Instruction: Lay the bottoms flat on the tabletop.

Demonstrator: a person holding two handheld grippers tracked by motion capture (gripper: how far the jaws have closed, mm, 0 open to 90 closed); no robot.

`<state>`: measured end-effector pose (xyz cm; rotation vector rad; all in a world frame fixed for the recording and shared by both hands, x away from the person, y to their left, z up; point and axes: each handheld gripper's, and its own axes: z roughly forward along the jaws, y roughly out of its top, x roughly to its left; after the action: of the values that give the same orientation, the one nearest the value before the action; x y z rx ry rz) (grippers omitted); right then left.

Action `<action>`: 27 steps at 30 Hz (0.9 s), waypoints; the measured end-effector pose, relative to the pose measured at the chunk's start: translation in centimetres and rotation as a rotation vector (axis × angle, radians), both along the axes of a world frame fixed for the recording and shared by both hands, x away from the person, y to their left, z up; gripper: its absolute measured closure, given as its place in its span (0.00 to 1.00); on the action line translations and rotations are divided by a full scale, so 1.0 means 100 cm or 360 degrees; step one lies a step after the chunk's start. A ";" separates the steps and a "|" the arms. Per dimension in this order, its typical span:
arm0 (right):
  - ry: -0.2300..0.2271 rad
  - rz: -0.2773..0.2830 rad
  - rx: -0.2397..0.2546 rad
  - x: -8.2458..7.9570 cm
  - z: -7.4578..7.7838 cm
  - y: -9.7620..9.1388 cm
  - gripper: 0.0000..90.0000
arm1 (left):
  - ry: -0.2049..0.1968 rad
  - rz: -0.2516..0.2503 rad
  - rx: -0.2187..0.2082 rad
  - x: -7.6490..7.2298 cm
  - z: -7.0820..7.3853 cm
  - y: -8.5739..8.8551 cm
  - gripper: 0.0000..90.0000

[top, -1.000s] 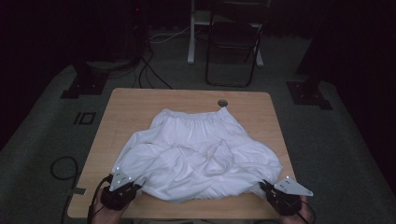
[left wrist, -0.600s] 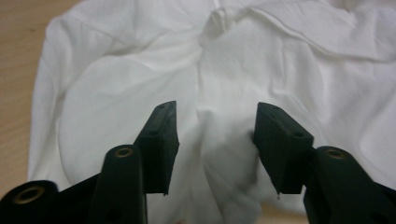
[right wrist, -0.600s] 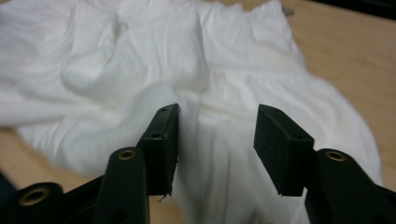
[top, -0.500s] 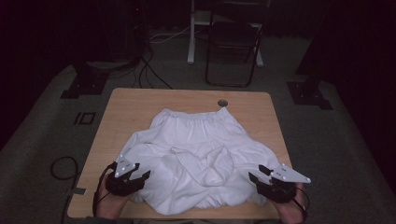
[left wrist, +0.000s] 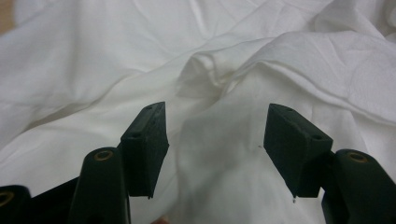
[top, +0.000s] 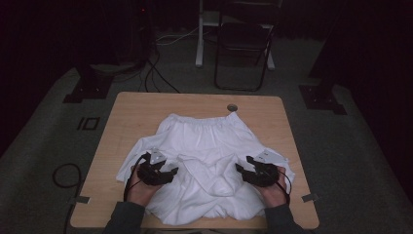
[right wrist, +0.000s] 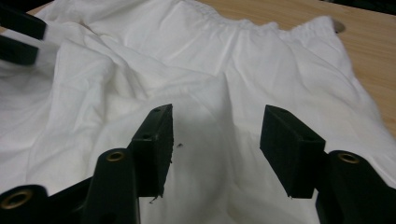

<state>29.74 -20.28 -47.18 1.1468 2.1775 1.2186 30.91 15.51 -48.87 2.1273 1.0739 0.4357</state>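
White shorts (top: 209,146) lie spread and rumpled on the wooden table (top: 131,109), the elastic waistband (top: 202,121) toward the far side. My left gripper (top: 171,171) hovers over the shorts' left part, jaws open above a raised crease (left wrist: 210,74) with nothing between them. My right gripper (top: 241,168) stands over the right part, also open, looking along the cloth (right wrist: 201,93) toward the waistband (right wrist: 261,25). The left gripper's blurred jaws (right wrist: 18,35) appear at the upper left of the right gripper view.
A round cable hole (top: 232,107) sits in the table near its far edge, just beyond the waistband. A folding chair (top: 243,44) and stand bases (top: 321,97) are on the carpet behind. Cables (top: 156,73) trail across the floor.
Both grippers have moved from the table's near corners inward and forward onto the shorts. The cloth has shifted little.
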 end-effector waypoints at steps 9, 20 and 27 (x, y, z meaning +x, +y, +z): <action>0.0230 0.0103 -0.0091 0.036 -0.025 0.030 0.45 | 0.0157 -0.0042 -0.0022 0.019 -0.024 -0.019 0.51; 0.0354 0.0215 -0.0167 0.013 -0.041 0.030 0.90 | 0.0131 -0.0190 0.0033 -0.009 -0.016 -0.023 0.94; 0.0354 0.0278 -0.0260 -0.033 -0.038 0.014 0.91 | 0.0145 -0.0257 0.0083 -0.053 -0.013 -0.012 0.94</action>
<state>26.43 -18.89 -51.01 1.0881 2.5371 0.9966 25.56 14.32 -50.19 2.2788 0.9405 0.2958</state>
